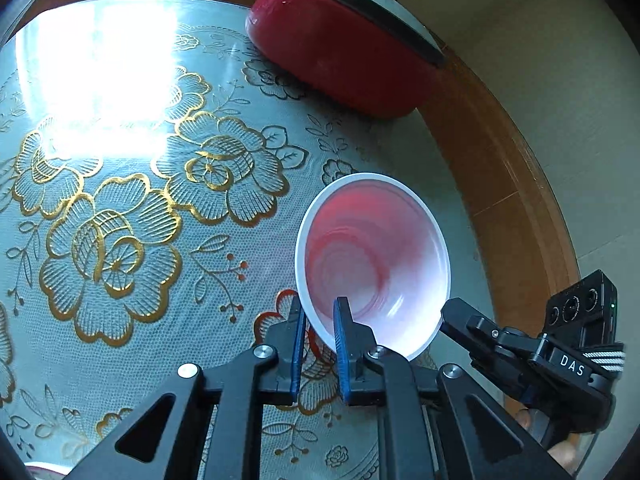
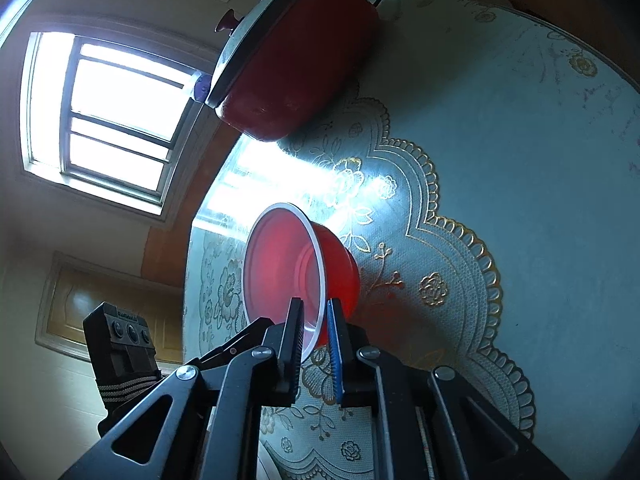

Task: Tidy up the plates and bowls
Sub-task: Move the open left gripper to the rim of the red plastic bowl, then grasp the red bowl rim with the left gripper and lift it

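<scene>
A red bowl with a white inside [image 1: 376,256] is held tilted above the table. My left gripper [image 1: 320,316] is shut on its near rim, one pad inside and one outside. My right gripper [image 2: 314,320] is shut on the opposite rim of the same bowl [image 2: 288,264], whose red outer wall shows to the right. In the left wrist view the right gripper's finger [image 1: 460,316] reaches the bowl's right rim. No plates are in view.
A red pot with a grey lid [image 1: 344,44] stands near the table's far edge; it also shows in the right wrist view [image 2: 296,64]. The round table [image 1: 120,220] has a lace cloth with gold flowers. A window [image 2: 108,116] and a wall lie beyond.
</scene>
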### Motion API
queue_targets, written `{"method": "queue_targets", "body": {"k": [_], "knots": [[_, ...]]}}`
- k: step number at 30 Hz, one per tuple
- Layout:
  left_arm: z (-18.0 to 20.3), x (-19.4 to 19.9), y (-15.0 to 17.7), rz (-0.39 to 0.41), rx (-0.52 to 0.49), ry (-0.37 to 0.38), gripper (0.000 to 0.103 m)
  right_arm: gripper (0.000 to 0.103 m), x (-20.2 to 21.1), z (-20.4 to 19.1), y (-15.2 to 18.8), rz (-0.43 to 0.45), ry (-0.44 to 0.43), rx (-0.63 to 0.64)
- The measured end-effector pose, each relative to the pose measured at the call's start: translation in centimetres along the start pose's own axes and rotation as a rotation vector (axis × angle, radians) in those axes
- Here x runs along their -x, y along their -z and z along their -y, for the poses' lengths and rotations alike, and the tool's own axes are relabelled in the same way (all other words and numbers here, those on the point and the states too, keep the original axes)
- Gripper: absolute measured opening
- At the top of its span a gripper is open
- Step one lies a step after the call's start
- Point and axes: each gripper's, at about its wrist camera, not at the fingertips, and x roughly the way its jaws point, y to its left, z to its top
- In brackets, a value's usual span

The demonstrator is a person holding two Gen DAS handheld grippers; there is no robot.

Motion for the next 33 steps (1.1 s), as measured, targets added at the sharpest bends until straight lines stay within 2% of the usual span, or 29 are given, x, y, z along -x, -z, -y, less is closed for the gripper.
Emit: {"method": "queue_targets", "body": {"k": [6,9,14,19,22,26,30,33], "knots": [[0.7,0.6,1.5,-0.042,0.004,0.021,0.014,0.011,1.1,0.4,0.8,-0.002,0.015,0.004],[1.3,1.3,2.6,-0.041,-0.027,0.022,0.014,0.011,1.7,0.8,1.3,-0.014,0.01,-0.007],[2.3,2.2,4.1,-0.007,-0.114,-0.02,0.027,0.013,2.5,2.0,2.3,-0.035,0.0,-0.038],[2.3,1.6,4.2,-0.002,-0.133,-0.054,0.028,0.013,2.8,2.9,2.7,-0.041,0.004,-0.064],[2.1,1.3,3.8,-0.005,-0.125,-0.05,0.027,0.019,2.9,3.3,2.9,-0.052,-0.016,-0.09],[2.3,1.2,3.4,0.018,-0.146,-0.065,0.027,0.02,2.7,3.1,3.1,-0.053,-0.018,-0.086],[2.3,1.0,3.0,0.038,-0.153,-0.1,0.038,0.022,2.5,2.8,3.2,-0.057,-0.021,-0.071],[2.2,0.9,3.0,0.045,-0.157,-0.112,0.038,0.022,2.4,2.5,3.2,-0.058,-0.022,-0.062]]}}
